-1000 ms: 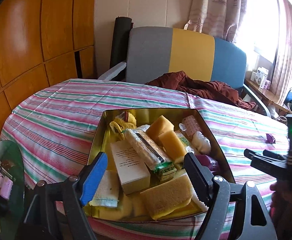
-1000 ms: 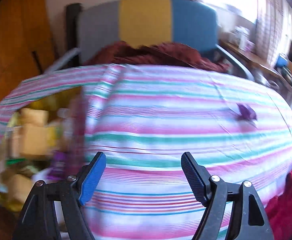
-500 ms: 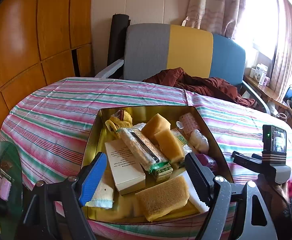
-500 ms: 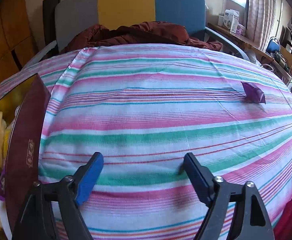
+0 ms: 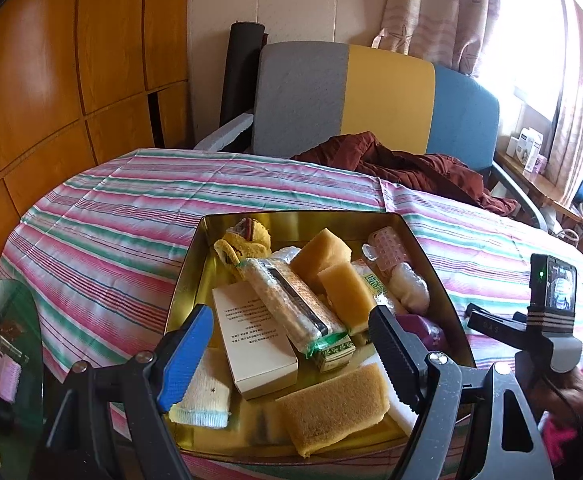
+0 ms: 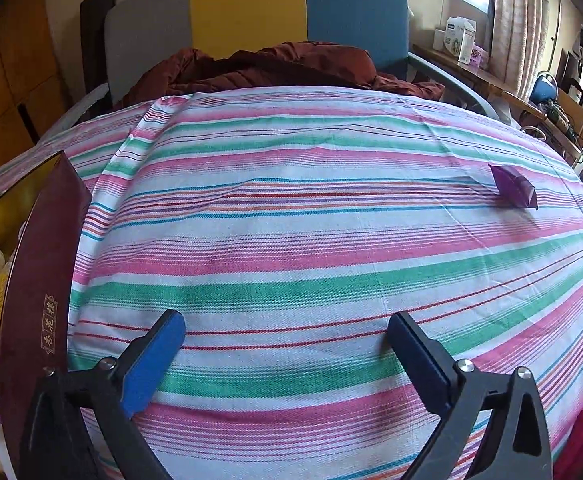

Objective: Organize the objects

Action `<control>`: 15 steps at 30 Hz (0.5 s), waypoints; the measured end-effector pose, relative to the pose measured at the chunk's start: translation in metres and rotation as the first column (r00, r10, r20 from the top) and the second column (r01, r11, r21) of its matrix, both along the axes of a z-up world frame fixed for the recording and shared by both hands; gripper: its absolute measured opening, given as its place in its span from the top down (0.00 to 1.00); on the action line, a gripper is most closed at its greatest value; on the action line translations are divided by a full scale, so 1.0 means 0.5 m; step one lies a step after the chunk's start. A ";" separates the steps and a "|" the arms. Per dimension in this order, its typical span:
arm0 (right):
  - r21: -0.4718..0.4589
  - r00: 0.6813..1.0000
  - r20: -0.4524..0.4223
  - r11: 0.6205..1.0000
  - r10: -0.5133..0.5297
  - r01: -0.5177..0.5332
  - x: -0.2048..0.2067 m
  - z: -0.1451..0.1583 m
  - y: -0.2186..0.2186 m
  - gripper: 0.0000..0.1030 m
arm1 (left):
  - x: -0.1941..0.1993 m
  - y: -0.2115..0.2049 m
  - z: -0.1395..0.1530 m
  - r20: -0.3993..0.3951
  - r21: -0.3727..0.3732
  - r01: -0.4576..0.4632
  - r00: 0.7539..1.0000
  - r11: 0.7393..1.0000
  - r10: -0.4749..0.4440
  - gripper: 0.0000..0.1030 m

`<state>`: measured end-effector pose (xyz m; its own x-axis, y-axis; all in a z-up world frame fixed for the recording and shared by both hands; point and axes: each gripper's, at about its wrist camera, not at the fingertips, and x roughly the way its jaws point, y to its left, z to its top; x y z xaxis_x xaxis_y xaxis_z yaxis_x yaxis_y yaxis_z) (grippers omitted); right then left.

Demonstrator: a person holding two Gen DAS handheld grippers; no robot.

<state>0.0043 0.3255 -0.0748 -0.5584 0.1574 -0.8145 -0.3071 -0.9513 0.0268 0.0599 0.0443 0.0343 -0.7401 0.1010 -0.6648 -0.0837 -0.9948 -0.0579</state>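
Observation:
A gold tin box point(image 5: 435, 276) sits on the striped tablecloth point(image 5: 111, 220), full of sponges point(image 5: 333, 408), a white carton point(image 5: 255, 340), a wrapped packet point(image 5: 291, 306) and other small items. My left gripper point(image 5: 291, 356) is open and empty, hovering over the tin's near side. My right gripper point(image 6: 285, 356) is open and empty, low over bare cloth to the right of the tin, whose maroon side point(image 6: 39, 280) shows at the left edge. It also shows in the left wrist view point(image 5: 531, 332). A small purple packet point(image 6: 513, 192) lies on the cloth far right.
A grey, yellow and blue chair point(image 5: 371, 96) with a dark red garment point(image 5: 403, 168) stands behind the table. A glass side table point(image 5: 7, 340) with small items is at the near left. A shelf with boxes point(image 6: 461, 44) runs under the window on the right.
My right gripper has swung right, away from the tin, and drawn back low over the cloth. My left gripper has held nearly still over the tin.

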 end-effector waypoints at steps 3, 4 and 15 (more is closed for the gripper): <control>-0.020 1.000 -0.013 1.000 0.000 0.000 0.004 -0.001 0.005 0.00 | -0.008 -0.001 -0.004 0.008 0.008 -0.002 1.000 1.000 0.002 0.21; -0.012 1.000 -0.012 1.000 0.000 0.000 0.004 -0.001 0.003 0.00 | -0.011 -0.001 -0.004 0.010 0.012 0.000 1.000 1.000 0.000 0.21; -0.016 1.000 -0.014 1.000 0.000 0.000 0.004 -0.001 0.001 0.00 | -0.047 -0.014 0.011 0.013 0.007 -0.049 0.999 0.999 0.049 0.21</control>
